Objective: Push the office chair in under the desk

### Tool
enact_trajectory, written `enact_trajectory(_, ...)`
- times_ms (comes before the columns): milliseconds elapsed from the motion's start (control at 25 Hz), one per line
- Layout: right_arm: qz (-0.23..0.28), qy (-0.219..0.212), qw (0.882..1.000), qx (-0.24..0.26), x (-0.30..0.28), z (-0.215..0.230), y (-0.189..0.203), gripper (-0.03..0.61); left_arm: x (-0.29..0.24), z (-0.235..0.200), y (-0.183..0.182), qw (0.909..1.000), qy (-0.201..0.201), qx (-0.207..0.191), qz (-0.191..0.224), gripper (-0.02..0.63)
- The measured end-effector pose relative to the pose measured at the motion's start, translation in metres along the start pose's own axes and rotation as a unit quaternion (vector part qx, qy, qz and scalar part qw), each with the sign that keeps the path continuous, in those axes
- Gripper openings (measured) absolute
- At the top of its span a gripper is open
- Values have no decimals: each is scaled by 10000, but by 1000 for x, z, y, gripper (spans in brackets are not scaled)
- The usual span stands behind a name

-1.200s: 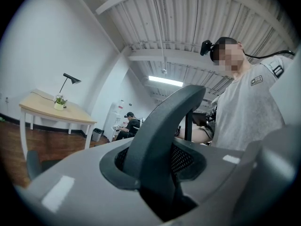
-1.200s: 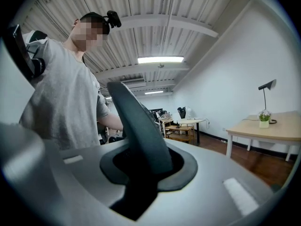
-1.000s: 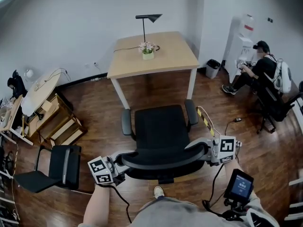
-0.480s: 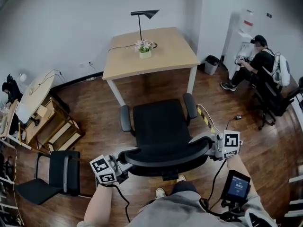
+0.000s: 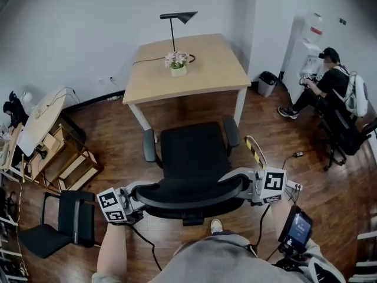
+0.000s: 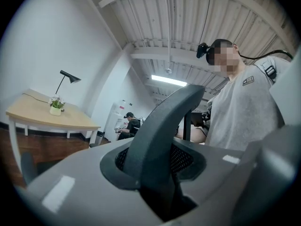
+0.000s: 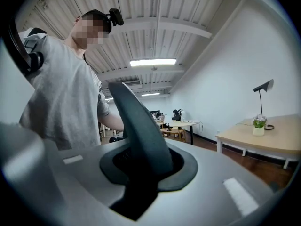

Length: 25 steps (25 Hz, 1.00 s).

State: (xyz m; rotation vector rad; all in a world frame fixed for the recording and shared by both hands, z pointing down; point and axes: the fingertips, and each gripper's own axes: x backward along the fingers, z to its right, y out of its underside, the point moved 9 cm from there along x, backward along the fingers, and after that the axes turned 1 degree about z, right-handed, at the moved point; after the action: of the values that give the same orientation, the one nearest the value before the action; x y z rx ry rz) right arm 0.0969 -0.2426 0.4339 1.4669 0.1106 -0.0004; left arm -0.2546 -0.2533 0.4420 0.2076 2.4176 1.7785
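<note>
Claws first: my left claw [image 5: 133, 204] is clamped on the left end of the backrest [image 5: 188, 194], and my right claw [image 5: 250, 187] grips the right end the same way. Each gripper view shows the dark rim wedged tight between the jaws. The office chair [image 5: 191, 149] stands on the wood floor [image 5: 118, 128] facing the desk [image 5: 206, 78]. Its seat front is just short of the desk's near edge, not under it. On the far side of the desk top are a lamp [image 5: 177, 22] and a flower pot [image 5: 177, 69].

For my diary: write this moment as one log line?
left tool: gripping backrest | right tool: gripping backrest | chair: facing desk, not under yet
</note>
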Motion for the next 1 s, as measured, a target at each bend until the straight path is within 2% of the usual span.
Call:
enact_trajectory(640, -25, -1, 10000, -63, -14, 105, -11, 98, -15, -102, -31, 9999, -37, 119, -8, 143)
enact_trajectory(1000, 54, 28, 10000, 5, -19, 160, -13, 98, -24, -157, -44, 10000, -12, -12, 29, 140)
